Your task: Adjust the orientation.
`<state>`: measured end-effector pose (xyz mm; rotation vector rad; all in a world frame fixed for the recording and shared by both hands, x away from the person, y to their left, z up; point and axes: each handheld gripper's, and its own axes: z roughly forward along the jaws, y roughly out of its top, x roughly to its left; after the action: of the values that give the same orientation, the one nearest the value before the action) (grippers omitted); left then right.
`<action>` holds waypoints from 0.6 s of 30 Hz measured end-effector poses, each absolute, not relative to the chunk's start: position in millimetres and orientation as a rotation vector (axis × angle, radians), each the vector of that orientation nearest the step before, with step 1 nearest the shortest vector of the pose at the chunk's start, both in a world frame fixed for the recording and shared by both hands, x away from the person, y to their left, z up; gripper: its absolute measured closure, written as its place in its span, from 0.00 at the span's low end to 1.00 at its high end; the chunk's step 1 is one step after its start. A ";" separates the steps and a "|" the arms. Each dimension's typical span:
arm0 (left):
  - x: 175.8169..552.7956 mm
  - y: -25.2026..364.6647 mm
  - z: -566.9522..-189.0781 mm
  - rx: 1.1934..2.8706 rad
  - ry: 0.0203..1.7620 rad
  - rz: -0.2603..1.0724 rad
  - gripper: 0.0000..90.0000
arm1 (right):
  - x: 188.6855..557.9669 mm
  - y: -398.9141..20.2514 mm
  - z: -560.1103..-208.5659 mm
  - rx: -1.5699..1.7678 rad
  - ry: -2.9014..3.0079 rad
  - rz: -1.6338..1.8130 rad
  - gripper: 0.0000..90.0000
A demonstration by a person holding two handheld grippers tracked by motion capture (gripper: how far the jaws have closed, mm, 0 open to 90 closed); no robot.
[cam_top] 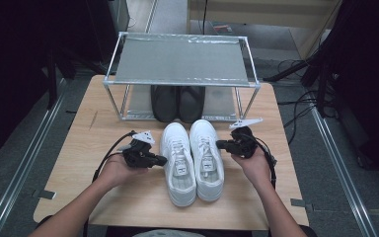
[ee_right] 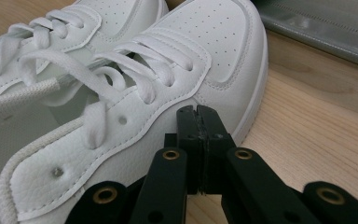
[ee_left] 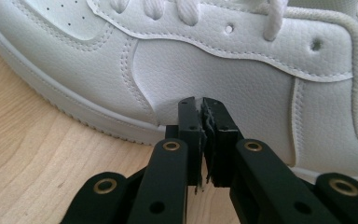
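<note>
A: From the high view, what do you count?

B: Two white sneakers (cam_top: 192,160) side by side in the middle of the wooden table (cam_top: 103,192), toes pointing away from the person. Two dark shoes (cam_top: 177,102) sit on the lower level of a metal rack (cam_top: 182,61) at the far edge. Two hands, one gripper each: the left gripper (cam_top: 164,160) at the outer side of the left sneaker, the right gripper (cam_top: 219,144) at the outer side of the right one.

A: And the left gripper view?

B: It adds the close detail: pebbled white leather, stitched seams, a ribbed sole edge, lace holes. The left gripper (ee_left: 203,105) has its jaws together, nothing between them, tips against the sneaker's (ee_left: 242,79) side wall just above the sole.

A: The right gripper view?

B: Both sneakers (ee_right: 135,88) again, with flat white laces and perforated toe caps, plus a corner of the rack (ee_right: 326,23). The right gripper (ee_right: 196,112) has its jaws pressed together, empty, tips at the near sneaker's side.
</note>
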<state>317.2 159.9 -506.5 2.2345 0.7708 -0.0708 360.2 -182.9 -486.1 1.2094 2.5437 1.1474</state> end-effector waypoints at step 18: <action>311.8 166.3 -492.1 2.188 0.691 -0.049 0.89 | 356.7 -198.4 -473.7 1.266 2.437 1.243 0.91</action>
<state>311.8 166.3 -492.1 2.1885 0.6912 -0.0490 356.7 -198.4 -473.7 1.2657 2.4367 1.2432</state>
